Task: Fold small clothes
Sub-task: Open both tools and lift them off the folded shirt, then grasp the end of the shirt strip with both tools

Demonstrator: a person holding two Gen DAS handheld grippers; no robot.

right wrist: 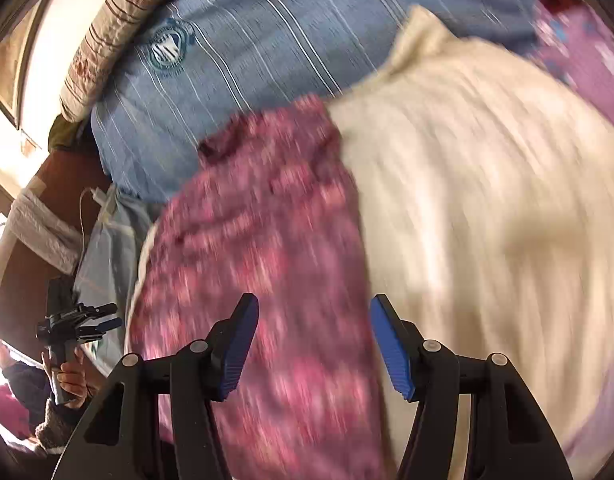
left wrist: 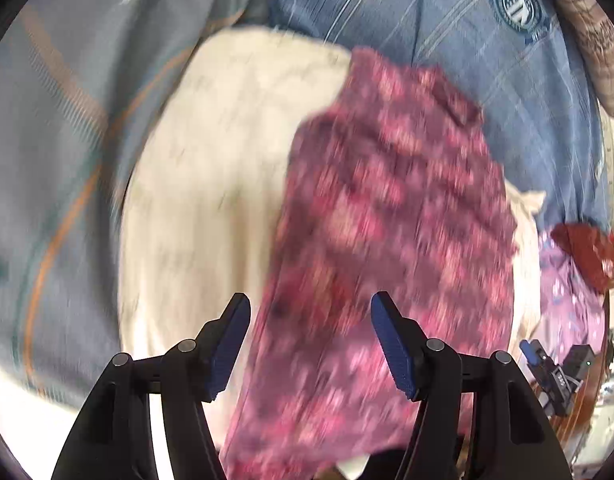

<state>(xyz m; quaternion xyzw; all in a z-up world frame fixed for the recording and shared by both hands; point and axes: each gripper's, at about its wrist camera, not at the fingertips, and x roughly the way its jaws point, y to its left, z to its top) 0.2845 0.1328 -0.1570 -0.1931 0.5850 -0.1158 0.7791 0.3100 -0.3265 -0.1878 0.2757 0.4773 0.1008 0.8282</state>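
left wrist view: left gripper (left wrist: pixel 311 340) hangs above the pink patterned garment (left wrist: pixel 391 208), jaws spread apart and gripping nothing; the garment lies long and narrow on a cream cloth (left wrist: pixel 211 168). better to pinch one short end cleanly, top layer only. right wrist view: right gripper (right wrist: pixel 315 342) is likewise spread wide over the garment's edge, pointing forward and down; a blue striped shirt (right wrist: pixel 267 32) lies beyond.

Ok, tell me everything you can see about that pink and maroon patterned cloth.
The pink and maroon patterned cloth is a thin-looking printed fabric, motion-blurred, so its pattern is unclear. It lies as a long strip over the cream cloth, its far end reaching the blue striped fabric. Both the left gripper and right gripper are open over it; contact cannot be judged.
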